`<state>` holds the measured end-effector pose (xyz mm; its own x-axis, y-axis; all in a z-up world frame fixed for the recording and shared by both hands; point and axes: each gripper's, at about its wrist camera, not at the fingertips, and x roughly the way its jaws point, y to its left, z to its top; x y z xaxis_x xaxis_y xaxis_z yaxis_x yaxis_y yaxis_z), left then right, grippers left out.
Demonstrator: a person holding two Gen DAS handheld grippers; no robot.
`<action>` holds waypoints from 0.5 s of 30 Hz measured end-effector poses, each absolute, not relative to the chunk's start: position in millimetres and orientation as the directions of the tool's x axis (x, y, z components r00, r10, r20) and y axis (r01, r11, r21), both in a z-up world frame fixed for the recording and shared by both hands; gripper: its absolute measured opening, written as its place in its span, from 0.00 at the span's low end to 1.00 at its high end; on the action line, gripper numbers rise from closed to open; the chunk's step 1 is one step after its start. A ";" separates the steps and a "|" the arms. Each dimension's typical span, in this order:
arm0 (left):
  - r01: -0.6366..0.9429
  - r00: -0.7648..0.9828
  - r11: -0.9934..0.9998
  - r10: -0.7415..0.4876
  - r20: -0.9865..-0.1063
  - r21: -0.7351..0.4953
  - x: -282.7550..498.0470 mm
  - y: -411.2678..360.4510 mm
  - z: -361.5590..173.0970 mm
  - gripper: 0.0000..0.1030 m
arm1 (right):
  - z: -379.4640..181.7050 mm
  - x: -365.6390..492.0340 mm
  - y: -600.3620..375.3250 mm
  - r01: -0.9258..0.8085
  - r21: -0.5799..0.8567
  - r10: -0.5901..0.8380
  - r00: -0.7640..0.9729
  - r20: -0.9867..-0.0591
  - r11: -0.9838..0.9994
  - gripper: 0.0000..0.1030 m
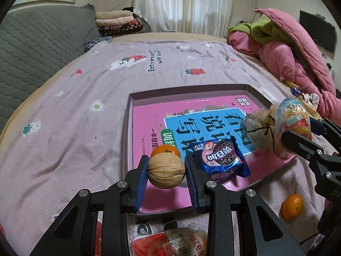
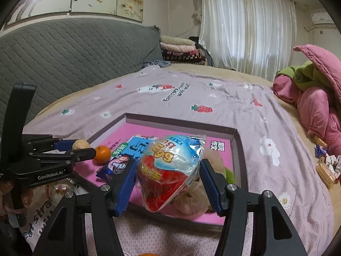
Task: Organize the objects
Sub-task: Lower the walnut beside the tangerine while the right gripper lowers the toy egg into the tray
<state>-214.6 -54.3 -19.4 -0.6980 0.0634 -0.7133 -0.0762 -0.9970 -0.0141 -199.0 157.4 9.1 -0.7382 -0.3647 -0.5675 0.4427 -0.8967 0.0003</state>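
two loads are in the air: my left gripper clamps a walnut over the pink tray's near corner, my right gripper pinches a wrapped toy egg above it. next, i judge, lower and release. a plush lump behind the egg stays unclear.

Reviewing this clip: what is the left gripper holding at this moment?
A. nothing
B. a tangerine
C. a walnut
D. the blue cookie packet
C: in the left wrist view the left gripper has its blue fingers pressed against both sides of the walnut, held above the pink tray; a tangerine sits behind it in the tray, and the cookie packet lies untouched beside it.
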 end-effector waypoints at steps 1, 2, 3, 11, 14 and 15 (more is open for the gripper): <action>-0.080 -0.695 -0.997 0.067 -0.716 -0.015 -214.9 -53.9 -20.1 0.33 | 8.5 -198.3 157.2 0.443 0.000 -0.364 -0.738 -0.568 -0.896 0.58; -0.082 -0.691 -0.997 0.068 -0.719 -0.015 -215.3 -53.4 -21.6 0.33 | 7.6 -198.5 157.2 0.445 -0.001 -0.364 -0.735 -0.572 -0.896 0.58; -0.083 -0.690 -0.996 0.069 -0.720 -0.016 -215.2 -53.5 -22.7 0.33 | 7.4 -197.7 156.6 0.444 -0.003 -0.362 -0.735 -0.573 -0.896 0.58; -0.091 -0.664 -0.996 0.077 -0.744 -0.022 -219.8 -51.1 -34.2 0.33 | 3.3 -199.0 154.3 0.446 -0.006 -0.357 -0.724 -0.590 -0.895 0.58; -0.093 -0.652 -0.995 0.081 -0.754 -0.027 -222.1 -50.0 -39.7 0.33 | 0.3 -201.1 152.9 0.443 -0.004 -0.352 -0.718 -0.600 -0.896 0.58; -0.095 -0.651 -0.995 0.085 -0.755 -0.030 -222.7 -49.5 -41.2 0.33 | -0.3 -201.7 152.6 0.442 -0.005 -0.351 -0.718 -0.601 -0.897 0.58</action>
<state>-222.7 -49.5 -41.2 -0.6507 0.0853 -0.7545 -0.0952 -0.9950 -0.0304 -201.7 152.6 -0.3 -0.7180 -0.3507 -0.6013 0.4422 -0.8969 -0.0050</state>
